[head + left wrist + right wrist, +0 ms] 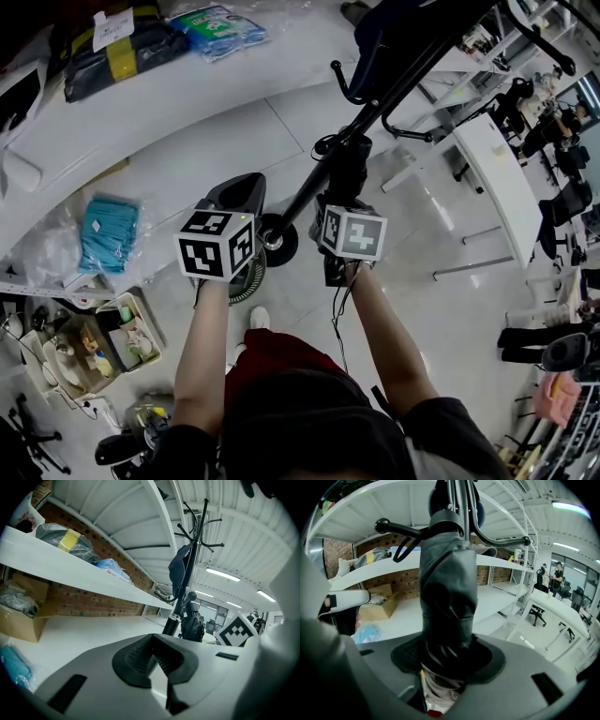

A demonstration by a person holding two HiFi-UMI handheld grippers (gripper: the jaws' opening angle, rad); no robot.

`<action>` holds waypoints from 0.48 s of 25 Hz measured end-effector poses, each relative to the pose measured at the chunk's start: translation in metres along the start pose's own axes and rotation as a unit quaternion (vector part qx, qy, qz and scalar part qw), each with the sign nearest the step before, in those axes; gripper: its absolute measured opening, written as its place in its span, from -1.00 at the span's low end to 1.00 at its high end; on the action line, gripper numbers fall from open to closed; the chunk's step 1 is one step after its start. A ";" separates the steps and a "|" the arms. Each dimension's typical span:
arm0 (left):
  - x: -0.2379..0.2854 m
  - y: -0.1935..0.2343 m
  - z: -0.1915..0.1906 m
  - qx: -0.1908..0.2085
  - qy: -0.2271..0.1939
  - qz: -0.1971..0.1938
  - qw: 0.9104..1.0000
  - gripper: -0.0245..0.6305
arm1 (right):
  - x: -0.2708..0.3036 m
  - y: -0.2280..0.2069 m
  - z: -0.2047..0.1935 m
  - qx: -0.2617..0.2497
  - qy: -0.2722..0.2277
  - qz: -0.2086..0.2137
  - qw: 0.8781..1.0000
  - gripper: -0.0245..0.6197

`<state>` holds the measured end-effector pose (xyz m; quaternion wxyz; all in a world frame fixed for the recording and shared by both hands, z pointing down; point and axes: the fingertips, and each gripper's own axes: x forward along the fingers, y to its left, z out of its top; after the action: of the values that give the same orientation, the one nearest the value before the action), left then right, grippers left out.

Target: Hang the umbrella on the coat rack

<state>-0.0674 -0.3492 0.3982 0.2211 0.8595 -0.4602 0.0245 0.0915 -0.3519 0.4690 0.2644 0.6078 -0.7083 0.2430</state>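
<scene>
**Umbrella clamped at the rack: handling and clearance**

Position: the umbrella [447, 597] is folded, black and compact. It stands upright just beside the pole of the coat rack [199, 531], below the hooks [408, 529].

Grip: the right gripper [447, 660] is clamped on the umbrella's lower body, with fabric bunched between the pads. The left gripper [154, 660] has its jaws together with nothing in them, and it sits off to the side of the pole.

Handling, as a judgement:
- It looks light.
- The core is stiff and the fabric skin is soft and slick, so the cloth may slide over the shaft under the pads.
- A hold on the firm middle or the handle looks safer than one on loose folds.
- I cannot tell whether a wrist loop is free for a hook.

Clearances:
- The hooks are thin, curved and ball-tipped, and they spread out on both sides overhead.
- A dark garment [178, 569] already hangs on one side of the rack.
- The white shelf [501, 559] runs behind the rack.
- The round base [278, 239] stands near the person's feet.
- There is open floor on the right.
- The approach from below, between the hooks, looks narrow.
</scene>
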 end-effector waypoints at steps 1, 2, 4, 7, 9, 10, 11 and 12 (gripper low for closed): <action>0.001 0.000 -0.001 0.000 0.002 0.000 1.000 -0.89 | 0.001 -0.002 -0.003 0.003 0.002 -0.001 1.000 -0.24; 0.002 -0.001 -0.003 0.000 0.003 -0.001 1.000 -0.89 | 0.002 -0.003 -0.005 0.006 0.002 -0.001 1.000 -0.24; 0.005 0.000 -0.005 -0.001 0.007 -0.001 1.000 -0.89 | 0.004 -0.005 -0.010 0.010 0.003 -0.001 1.000 -0.24; 0.008 0.001 -0.008 -0.004 0.012 -0.002 1.000 -0.89 | 0.007 -0.007 -0.016 0.014 0.006 -0.003 1.000 -0.24; 0.011 0.000 -0.011 -0.003 0.016 -0.003 1.000 -0.89 | 0.009 -0.008 -0.019 0.016 0.008 -0.003 1.000 -0.24; 0.013 0.000 -0.012 -0.003 0.019 -0.004 1.000 -0.89 | 0.009 -0.008 -0.021 0.017 0.010 -0.004 1.000 -0.24; 0.015 0.000 -0.014 -0.002 0.021 -0.005 1.000 -0.89 | 0.010 -0.009 -0.023 0.018 0.011 -0.004 1.000 -0.24; 0.016 -0.001 -0.015 -0.002 0.023 -0.005 1.000 -0.89 | 0.011 -0.009 -0.025 0.018 0.013 -0.003 1.000 -0.24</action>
<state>-0.0551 -0.3554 0.4152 0.2336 0.8606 -0.4506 0.0420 0.1008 -0.3449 0.4955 0.2632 0.6117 -0.6983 0.2627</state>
